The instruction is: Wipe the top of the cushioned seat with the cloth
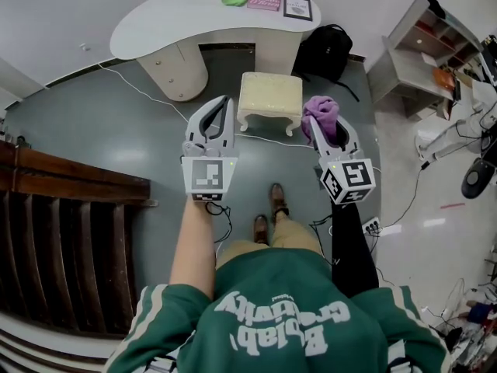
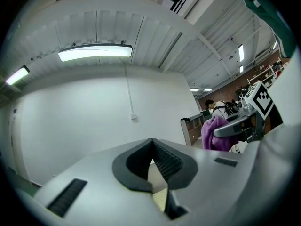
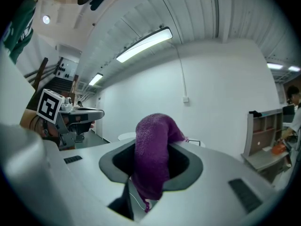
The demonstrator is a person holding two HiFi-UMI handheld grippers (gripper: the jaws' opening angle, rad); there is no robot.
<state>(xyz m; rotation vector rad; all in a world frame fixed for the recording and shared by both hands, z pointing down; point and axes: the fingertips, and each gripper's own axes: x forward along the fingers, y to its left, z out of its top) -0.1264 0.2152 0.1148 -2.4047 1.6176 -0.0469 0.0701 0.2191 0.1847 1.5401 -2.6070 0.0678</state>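
Cream cushioned seat with curved legs (image 1: 269,93) stood on grey floor (image 1: 109,130). Fluffy purple cloth (image 1: 321,109) hung just right of seat, pinched in closed jaws of right gripper (image 1: 314,123). Left gripper (image 1: 226,102) hovered just left of seat, jaws together, holding nothing.

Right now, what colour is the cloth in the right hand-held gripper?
Purple cloth, clearest in the right gripper view.

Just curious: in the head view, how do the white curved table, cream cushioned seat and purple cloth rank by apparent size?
Largest: white curved table.
Then: cream cushioned seat.
Smallest: purple cloth, held in the right tool, nearer the camera.
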